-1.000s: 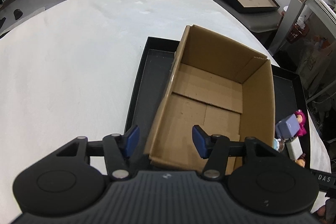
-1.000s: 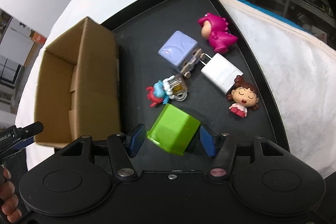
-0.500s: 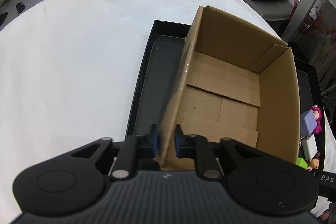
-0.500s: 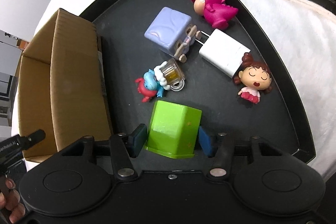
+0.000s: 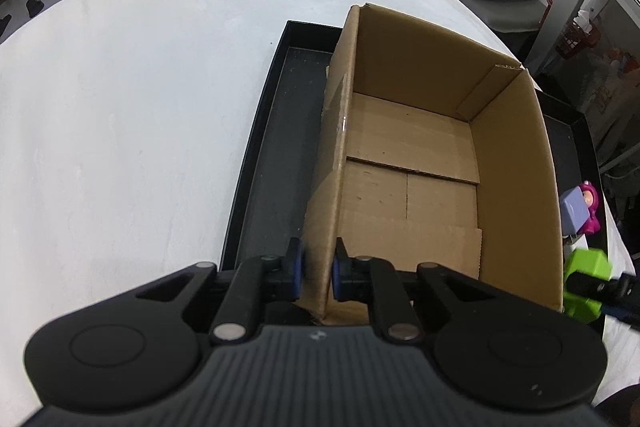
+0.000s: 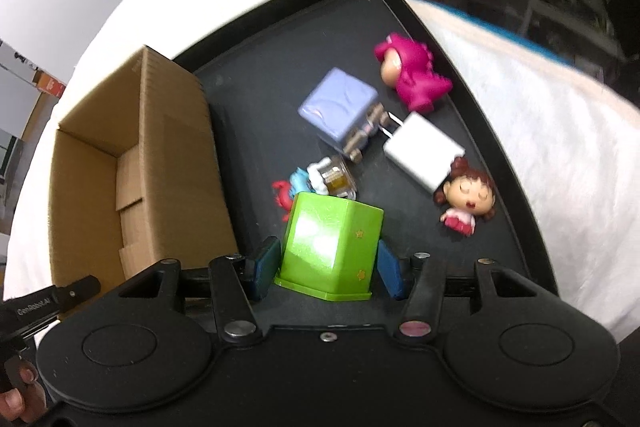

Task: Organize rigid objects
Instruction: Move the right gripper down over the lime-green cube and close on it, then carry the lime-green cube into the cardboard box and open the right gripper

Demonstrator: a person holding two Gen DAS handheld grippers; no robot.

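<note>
One black tray (image 6: 496, 131) on a white-covered table (image 5: 120, 107), w/ one open cardboard box (image 5: 440, 163) standing in it at left. Left gripper (image 5: 317, 269) is pinched narrow on the box's near wall. Right gripper (image 6: 326, 269) clamps one green block (image 6: 332, 247), which looks lifted just off the tray. Five loose items beside the box: one lilac cube (image 6: 340, 107), one white charger (image 6: 424, 151), and three figurines: pink dino (image 6: 416, 79), brown-haired doll (image 6: 468, 199), blue-red toy (image 6: 296, 183).

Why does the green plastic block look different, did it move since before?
Yes. The green plastic block, clamped in the right gripper, now covers part of the little blue-and-red figure; earlier it sat clear of it.
</note>
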